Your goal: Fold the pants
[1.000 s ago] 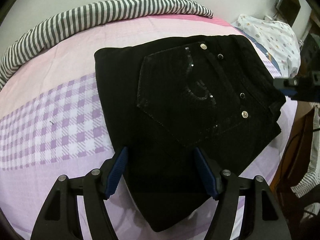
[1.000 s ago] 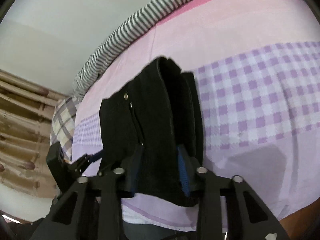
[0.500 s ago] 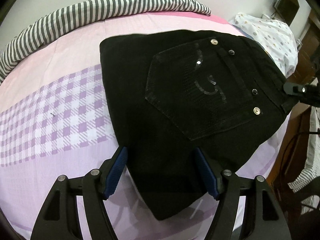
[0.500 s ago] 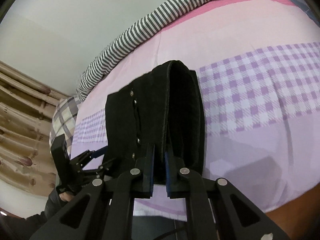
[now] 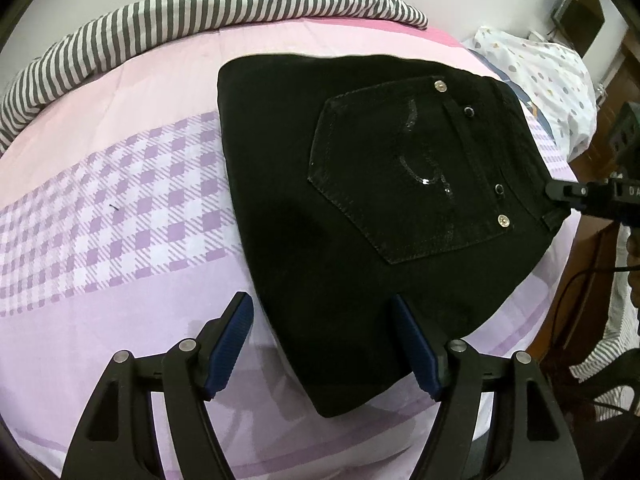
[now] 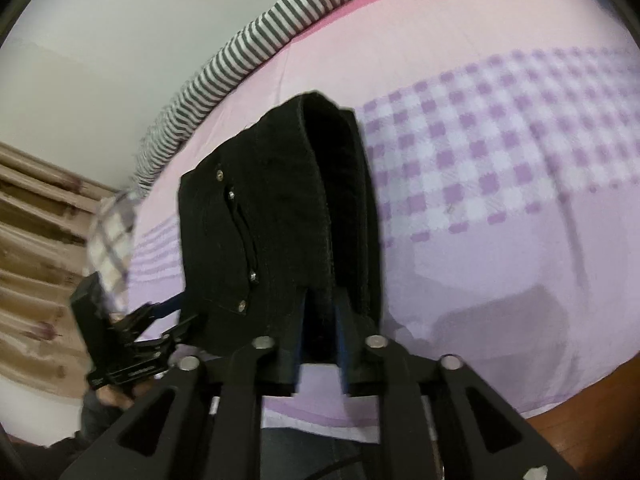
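Black pants (image 5: 360,208) lie folded on the pink and purple checked bedsheet (image 5: 120,208), back pocket and rivets facing up. My left gripper (image 5: 324,308) is open and hovers astride the near corner of the fold, its pads clear of the cloth. In the right wrist view the pants (image 6: 280,220) show their stacked layers edge-on. My right gripper (image 6: 320,332) is at the waistband end. Its jaws are opening, and the top layer's edge is still between the blue pads without being pinched. That gripper (image 5: 554,194) also shows at the pants' right corner, and the left gripper (image 6: 176,320) shows at the left.
A grey-and-white striped blanket (image 5: 200,12) runs along the far side of the bed by the wall. A dotted pillow (image 5: 540,72) lies at the far right. Wooden furniture (image 5: 580,280) and cables stand off the bed's right edge. A plaid cloth (image 6: 112,240) lies near the curtain.
The right gripper's jaws pinched tight on the waistband fold half a second ago and have since spread apart. The left gripper stayed open over the near corner.
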`<state>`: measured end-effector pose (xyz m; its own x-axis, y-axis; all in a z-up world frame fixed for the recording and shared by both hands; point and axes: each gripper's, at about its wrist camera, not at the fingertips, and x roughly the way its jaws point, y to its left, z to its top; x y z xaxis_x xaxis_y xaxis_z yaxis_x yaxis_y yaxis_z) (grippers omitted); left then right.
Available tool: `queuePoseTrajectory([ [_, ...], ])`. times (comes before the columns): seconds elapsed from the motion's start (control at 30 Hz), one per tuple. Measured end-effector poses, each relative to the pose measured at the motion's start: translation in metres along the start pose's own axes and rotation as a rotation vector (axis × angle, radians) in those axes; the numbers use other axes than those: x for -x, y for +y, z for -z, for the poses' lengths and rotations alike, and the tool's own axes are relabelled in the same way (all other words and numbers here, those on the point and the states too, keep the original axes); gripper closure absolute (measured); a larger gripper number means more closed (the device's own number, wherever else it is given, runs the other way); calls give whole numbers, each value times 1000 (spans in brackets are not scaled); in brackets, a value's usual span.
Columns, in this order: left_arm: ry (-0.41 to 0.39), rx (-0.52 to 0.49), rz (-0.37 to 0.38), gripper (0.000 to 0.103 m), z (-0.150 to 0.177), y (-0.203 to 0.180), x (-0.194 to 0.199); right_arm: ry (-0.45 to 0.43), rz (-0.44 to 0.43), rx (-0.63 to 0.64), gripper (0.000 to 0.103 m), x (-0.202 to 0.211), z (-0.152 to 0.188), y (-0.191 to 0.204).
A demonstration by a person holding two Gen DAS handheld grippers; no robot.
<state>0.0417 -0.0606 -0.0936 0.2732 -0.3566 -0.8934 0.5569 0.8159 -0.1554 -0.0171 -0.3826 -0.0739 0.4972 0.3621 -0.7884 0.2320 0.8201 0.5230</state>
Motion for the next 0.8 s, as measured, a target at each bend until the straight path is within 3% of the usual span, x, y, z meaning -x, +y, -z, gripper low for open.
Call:
queuePoseTrajectory([
  [0.13,0,-19,-18,30,-2,-2,2,-116,68,66,72,18,-19,15],
  [0.3,9,-8,-28,30,-4,-2,-1,-245,61,141,73,26,-49,48],
  [0.43,12,-3,-44,30,-4,-4,-3,-227,49,178,74,6,-67,69],
  [0.63,19,6,-55,29,-5,-4,-6,-150,193,213,77,-39,-77,70],
  [0.8,22,11,-60,27,-4,-6,-7,-144,198,206,78,-40,-78,67],
])
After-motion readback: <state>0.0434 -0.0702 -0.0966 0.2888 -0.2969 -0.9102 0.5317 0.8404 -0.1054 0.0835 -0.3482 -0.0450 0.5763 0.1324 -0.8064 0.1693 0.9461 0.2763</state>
